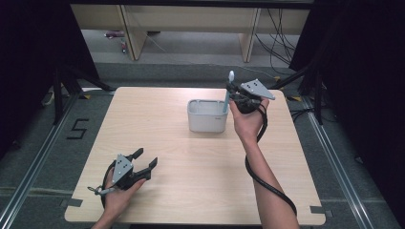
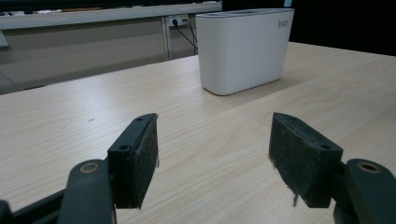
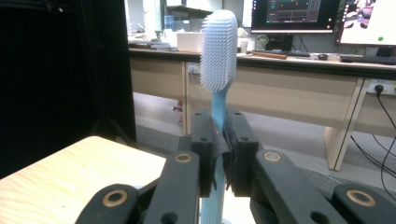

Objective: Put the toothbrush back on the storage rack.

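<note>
Item 1, desk [image 1: 191, 191]: light wood top, square-cornered, seen whole from the high view.

Item 2, white container [image 1: 206, 115]: an oblong tub standing upright right of centre toward the far edge. Your left gripper view shows its smooth side and a small mark near its top corner [image 2: 282, 23], too small to read; its rim is cut off at the top of that view. The high view alone shows its open top.

Item 3, blue toothbrush [image 1: 228, 93]: upright, head up, above the container's right end. In the high view it is a thin pale stick; your right gripper view shows the white bristles [image 3: 215, 51] and blue neck plainly. Its lower handle runs out of that view at the bottom, and in the high view you cannot tell whether the foot touches the container's inside.

Item 4, your right gripper [image 3: 218, 154]: jaws clamped together on the toothbrush handle, just below the neck. In the high view your right hand [image 1: 248, 121] holds it just beside the container's right end, grey plate uppermost.

Item 5, your left gripper [image 2: 212, 158]: jaws wide apart, nothing between them, pads showing fuzzy wear. It sits low over the near left of the desk in your left hand [image 1: 117, 195], aimed toward the container, well apart from it.

Item 6, background: a long bench and monitors past the desk in your right gripper view; screen contents are hard to make out.
</note>
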Demonstrator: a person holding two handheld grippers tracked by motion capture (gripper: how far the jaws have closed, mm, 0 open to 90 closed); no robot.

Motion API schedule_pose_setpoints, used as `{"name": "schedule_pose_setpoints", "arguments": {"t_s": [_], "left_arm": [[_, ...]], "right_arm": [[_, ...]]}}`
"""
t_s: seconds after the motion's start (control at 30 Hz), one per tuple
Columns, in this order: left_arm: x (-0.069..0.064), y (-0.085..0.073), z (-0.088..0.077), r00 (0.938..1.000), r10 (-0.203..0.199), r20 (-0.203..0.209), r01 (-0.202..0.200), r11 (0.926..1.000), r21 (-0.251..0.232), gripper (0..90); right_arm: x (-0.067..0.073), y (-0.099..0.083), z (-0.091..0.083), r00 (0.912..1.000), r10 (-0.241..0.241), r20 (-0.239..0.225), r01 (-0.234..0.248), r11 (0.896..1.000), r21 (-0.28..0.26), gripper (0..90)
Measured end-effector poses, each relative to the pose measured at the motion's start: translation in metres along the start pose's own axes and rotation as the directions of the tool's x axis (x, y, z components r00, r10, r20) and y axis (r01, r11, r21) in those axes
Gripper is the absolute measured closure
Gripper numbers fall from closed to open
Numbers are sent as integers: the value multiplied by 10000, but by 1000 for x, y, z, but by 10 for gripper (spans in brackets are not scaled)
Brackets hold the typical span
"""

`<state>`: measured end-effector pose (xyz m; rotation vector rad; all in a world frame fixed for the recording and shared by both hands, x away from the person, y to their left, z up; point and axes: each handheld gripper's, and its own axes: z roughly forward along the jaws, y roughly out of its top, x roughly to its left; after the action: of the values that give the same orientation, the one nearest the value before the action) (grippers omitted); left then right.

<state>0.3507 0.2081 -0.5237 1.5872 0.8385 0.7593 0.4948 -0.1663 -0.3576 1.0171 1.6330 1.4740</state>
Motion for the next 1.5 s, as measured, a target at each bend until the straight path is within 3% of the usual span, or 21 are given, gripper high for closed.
{"name": "schedule_pose_setpoints", "arguments": {"t_s": [0.27,0.43,0.5,0.77,1.13,1.17,1.23,1.5], "left_arm": [[0,0,0,10000,29,13,-29,10000,-40,322],[0,0,0,10000,4,19,-4,10000,-23,322],[0,0,0,10000,15,24,-15,10000,-39,322],[0,0,0,10000,15,14,-15,10000,-30,323],[0,0,0,10000,64,23,-64,10000,-6,326],[-1,0,0,10000,61,22,-61,10000,0,326],[-1,0,0,10000,79,21,-79,10000,5,326],[-1,0,0,9999,100,9,-100,10000,4,327]], "right_arm": [[-1,-9,6,10000,-3,96,2,9999,131,838],[1,-15,9,9995,305,-8,-305,9990,326,838],[0,-16,10,10000,78,42,-79,9994,328,837],[-1,-28,13,9994,342,59,-345,9973,641,837],[-3,-42,16,9995,287,143,-299,9958,862,837],[-1,-44,16,9986,518,131,-527,9946,892,837],[-3,-46,17,9995,276,123,-287,9953,927,837],[-2,-56,20,9991,418,33,-419,9924,1155,836]]}}
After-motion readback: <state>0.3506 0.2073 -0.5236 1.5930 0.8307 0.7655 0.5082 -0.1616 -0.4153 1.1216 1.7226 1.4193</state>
